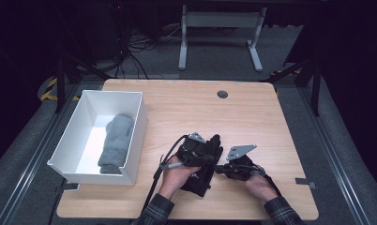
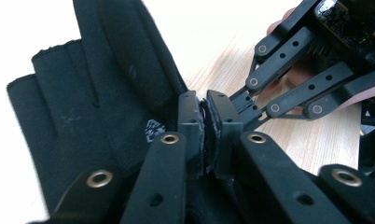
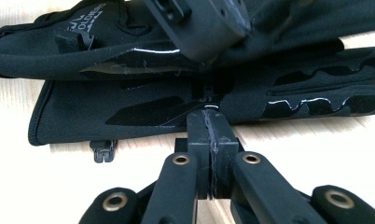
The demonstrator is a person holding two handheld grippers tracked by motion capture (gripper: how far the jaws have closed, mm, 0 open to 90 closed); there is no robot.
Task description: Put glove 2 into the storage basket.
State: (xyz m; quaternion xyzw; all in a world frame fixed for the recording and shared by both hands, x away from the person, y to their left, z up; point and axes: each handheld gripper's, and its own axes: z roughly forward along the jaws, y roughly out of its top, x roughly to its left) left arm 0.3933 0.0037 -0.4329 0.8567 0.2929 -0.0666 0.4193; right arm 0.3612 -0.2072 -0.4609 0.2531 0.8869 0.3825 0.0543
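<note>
A pair of black gloves [image 1: 201,180] lies at the front middle of the wooden table [image 1: 186,108]. My left gripper [image 1: 214,157] rests on top of them. In the left gripper view it [image 2: 205,100] stands nearly closed, pinching a thin edge of glove [image 2: 97,93]. My right gripper [image 1: 219,168] comes in from the right, tip to tip with the left. In the right gripper view it [image 3: 208,116] is shut, its tips nipping the near edge of the lower glove [image 3: 129,107]. The upper glove [image 3: 83,46] lies folded above it under the left gripper [image 3: 199,28].
A white bin [image 1: 136,136] stands at the table's left with a rolled grey cloth [image 1: 116,140] inside. A cable hole [image 1: 222,94] sits near the far edge. A small black clip [image 3: 103,150] hangs from the glove's cuff. Bare wood lies behind and to the right.
</note>
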